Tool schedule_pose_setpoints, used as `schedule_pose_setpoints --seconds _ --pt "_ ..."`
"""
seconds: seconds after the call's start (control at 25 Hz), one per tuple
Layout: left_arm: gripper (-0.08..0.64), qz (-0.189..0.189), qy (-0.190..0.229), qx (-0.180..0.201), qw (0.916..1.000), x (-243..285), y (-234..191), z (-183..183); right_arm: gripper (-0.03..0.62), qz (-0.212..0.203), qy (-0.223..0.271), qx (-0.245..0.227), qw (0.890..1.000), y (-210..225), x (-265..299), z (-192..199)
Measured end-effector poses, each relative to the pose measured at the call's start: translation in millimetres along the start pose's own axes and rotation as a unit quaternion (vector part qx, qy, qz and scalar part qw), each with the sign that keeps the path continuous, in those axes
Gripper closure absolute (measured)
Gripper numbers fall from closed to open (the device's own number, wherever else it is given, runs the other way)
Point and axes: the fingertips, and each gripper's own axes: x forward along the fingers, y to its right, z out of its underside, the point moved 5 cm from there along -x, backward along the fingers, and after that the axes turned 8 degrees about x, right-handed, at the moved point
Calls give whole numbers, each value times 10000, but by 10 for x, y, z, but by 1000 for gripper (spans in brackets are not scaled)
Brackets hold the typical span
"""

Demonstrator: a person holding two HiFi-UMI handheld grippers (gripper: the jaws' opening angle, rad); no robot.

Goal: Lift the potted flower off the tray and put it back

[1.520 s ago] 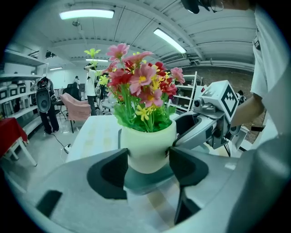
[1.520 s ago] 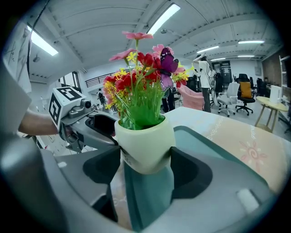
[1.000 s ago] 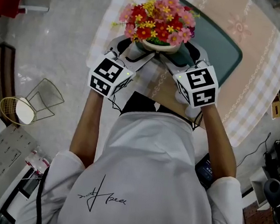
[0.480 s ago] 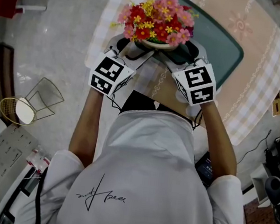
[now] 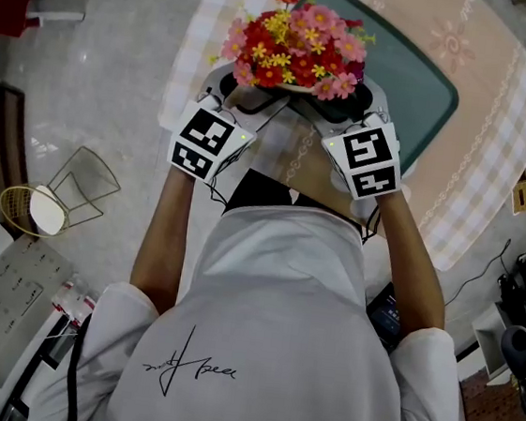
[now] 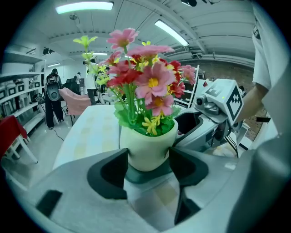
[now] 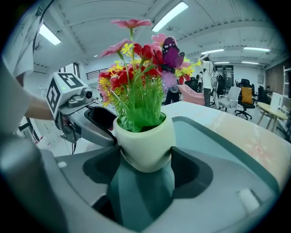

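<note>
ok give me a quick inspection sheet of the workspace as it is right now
surface: table under a beige checked cloth
job's things: cream pot of red, pink and yellow flowers, seemingly raised over the near end of the dark green rectangular tray
clutter: gold wire-frame stand on the floor, left
grippers: left gripper and right gripper both clamp the pot's sides
cables: black cable on the floor, right
surroundings: pale stone floor

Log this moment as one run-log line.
left tool: shut on flower pot | right tool: shut on flower pot | flower pot: upright, over near edge of tray
</note>
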Motion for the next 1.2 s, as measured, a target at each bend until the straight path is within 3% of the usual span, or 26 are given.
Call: schedule_pose_setpoints --seconds 1.2 --pt "304 131 5 12 9999 -105 42 23 277 181 -152 364 9991 -52 -87 12"
